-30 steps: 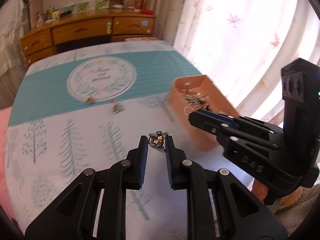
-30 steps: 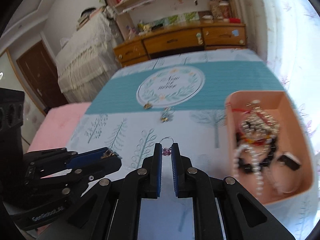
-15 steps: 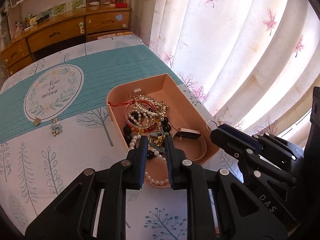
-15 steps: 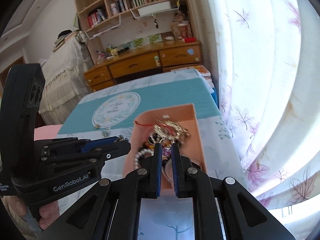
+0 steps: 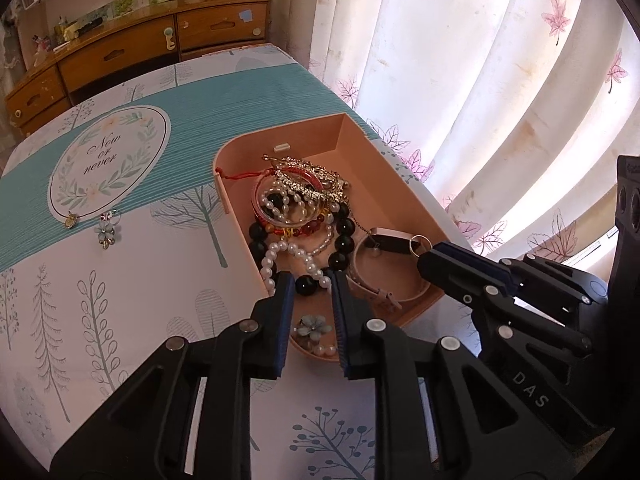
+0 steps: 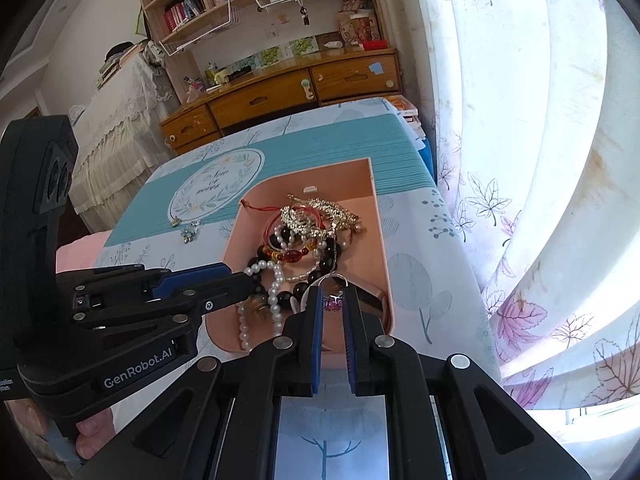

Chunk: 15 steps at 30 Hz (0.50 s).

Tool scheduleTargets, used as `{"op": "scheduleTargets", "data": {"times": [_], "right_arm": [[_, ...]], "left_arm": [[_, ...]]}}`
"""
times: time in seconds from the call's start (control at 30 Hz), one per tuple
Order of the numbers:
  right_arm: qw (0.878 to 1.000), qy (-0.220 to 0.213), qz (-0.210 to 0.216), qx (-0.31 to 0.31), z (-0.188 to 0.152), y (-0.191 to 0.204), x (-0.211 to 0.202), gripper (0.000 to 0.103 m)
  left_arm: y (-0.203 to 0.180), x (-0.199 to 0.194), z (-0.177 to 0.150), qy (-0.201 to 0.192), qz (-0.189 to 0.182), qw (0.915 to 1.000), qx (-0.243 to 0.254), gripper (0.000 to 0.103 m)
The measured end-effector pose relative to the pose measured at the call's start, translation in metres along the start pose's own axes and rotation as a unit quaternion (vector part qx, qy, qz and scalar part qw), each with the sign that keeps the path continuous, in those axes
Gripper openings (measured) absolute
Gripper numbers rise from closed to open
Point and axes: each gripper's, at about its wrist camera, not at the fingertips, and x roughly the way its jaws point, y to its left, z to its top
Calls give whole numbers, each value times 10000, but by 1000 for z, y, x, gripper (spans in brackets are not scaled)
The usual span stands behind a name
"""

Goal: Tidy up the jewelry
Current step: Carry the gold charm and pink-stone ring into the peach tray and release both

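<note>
A pink open box (image 5: 312,136) holds a heap of bead and pearl bracelets (image 5: 296,216). My left gripper (image 5: 308,282) hovers over its near end with its jaws opening. A small flower-shaped piece (image 5: 313,326) lies loose on the box floor below the fingers, untouched by the pads. My right gripper (image 6: 332,300) is shut on a silver ring with a purple stone (image 6: 333,303) above the box (image 6: 320,176). In the left wrist view that gripper (image 5: 426,254) comes in from the right, the ring's (image 5: 416,242) loop sticking out of its tips. The left gripper (image 6: 244,278) shows in the right wrist view too.
On the tablecloth left of the box lie a gold pendant (image 5: 71,220) and a flower earring (image 5: 106,233). A curtain (image 5: 480,80) hangs close along the table's right edge. A wooden dresser (image 5: 140,44) stands beyond the far edge. A hand (image 6: 92,436) grips the left tool.
Both grippers swung right from the open tablecloth to above the pink box. The left jaws widened and the flower piece dropped out of them into the box. The right still holds its ring.
</note>
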Motion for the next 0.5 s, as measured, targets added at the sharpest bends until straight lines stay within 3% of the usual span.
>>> {"op": "scheduleTargets", "data": {"times": [0.13, 0.2, 0.23, 0.5], "right_arm": [[10000, 69, 12, 23, 0, 5, 7, 10], [10000, 80, 17, 12, 0, 7, 9, 10], [10000, 79, 17, 8, -1, 9, 8, 10], [9999, 107, 65, -58, -2, 19, 11, 10]], "left_arm": [[1, -8, -5, -74, -177, 9998, 17, 31], [0, -14, -8, -187, -61, 9998, 54, 51], [-1, -17, -9, -264, 1, 9996, 70, 55], [11, -28, -20, -359, 104, 9993, -69, 57]]}}
